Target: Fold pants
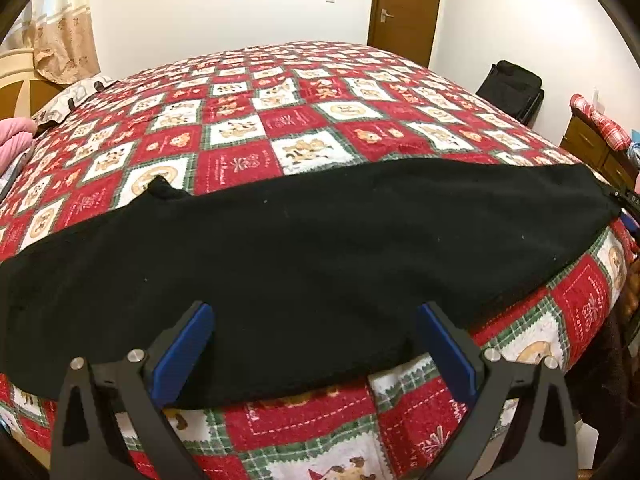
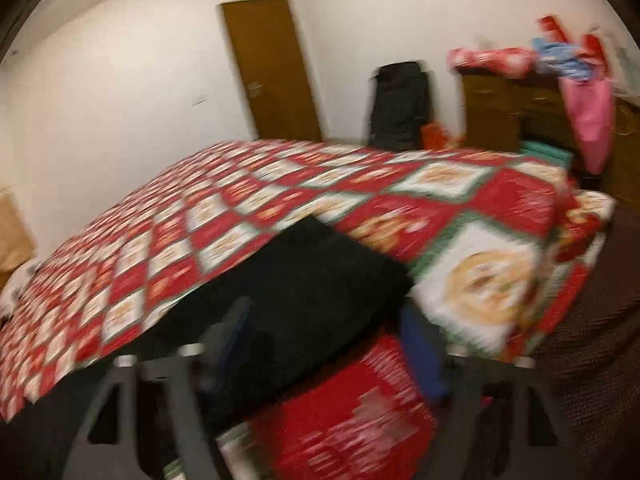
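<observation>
Black pants (image 1: 304,248) lie flat in a long band across the near part of a bed with a red, white and green patchwork quilt (image 1: 280,120). My left gripper (image 1: 314,316) hovers just above the pants' near edge, its blue-padded fingers (image 1: 188,344) wide apart and open, with nothing pinched. In the blurred right wrist view one end of the pants (image 2: 312,280) lies on the quilt (image 2: 480,280). My right gripper (image 2: 324,324) stands open over that end, and its blue pads (image 2: 420,352) are not pressing the cloth.
A brown door (image 1: 404,8) is in the far white wall. A black bag (image 1: 512,88) stands at the bed's far right corner, with a wooden dresser (image 2: 504,108) piled with clothes beside it. Pink bedding (image 1: 16,140) and a headboard are at the left.
</observation>
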`<action>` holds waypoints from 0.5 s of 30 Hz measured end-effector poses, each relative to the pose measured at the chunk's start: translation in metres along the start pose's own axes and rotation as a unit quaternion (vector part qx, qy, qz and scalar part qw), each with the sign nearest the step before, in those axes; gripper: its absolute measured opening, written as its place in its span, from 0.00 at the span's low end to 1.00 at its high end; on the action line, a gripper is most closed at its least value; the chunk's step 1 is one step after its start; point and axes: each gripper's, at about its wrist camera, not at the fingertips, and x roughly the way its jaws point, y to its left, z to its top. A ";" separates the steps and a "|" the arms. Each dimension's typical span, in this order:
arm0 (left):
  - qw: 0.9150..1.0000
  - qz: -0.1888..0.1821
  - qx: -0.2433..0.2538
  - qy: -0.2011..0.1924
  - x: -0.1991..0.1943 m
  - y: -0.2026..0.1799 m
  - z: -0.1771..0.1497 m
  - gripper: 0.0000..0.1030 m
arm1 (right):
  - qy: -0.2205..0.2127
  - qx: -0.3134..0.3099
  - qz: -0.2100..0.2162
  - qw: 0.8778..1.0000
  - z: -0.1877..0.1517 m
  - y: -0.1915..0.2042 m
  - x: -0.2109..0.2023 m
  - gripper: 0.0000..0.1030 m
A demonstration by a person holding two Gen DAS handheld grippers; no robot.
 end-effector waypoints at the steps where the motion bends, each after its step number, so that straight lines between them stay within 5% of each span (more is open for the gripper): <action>1: 1.000 0.000 0.002 0.001 0.000 -0.001 0.000 1.00 | 0.006 -0.003 0.007 1.000 0.000 0.002 0.001 0.58; 6: 1.000 0.002 0.002 -0.006 -0.006 0.002 0.000 1.00 | 0.009 0.073 0.052 0.996 0.005 -0.029 0.011 0.37; 10: 1.000 -0.003 -0.023 -0.008 -0.009 0.014 0.002 1.00 | 0.035 0.075 0.064 0.995 0.013 -0.033 0.019 0.06; 15: 0.999 0.013 -0.039 -0.018 -0.014 0.031 0.003 1.00 | 0.007 -0.028 0.131 0.991 0.020 0.031 -0.018 0.06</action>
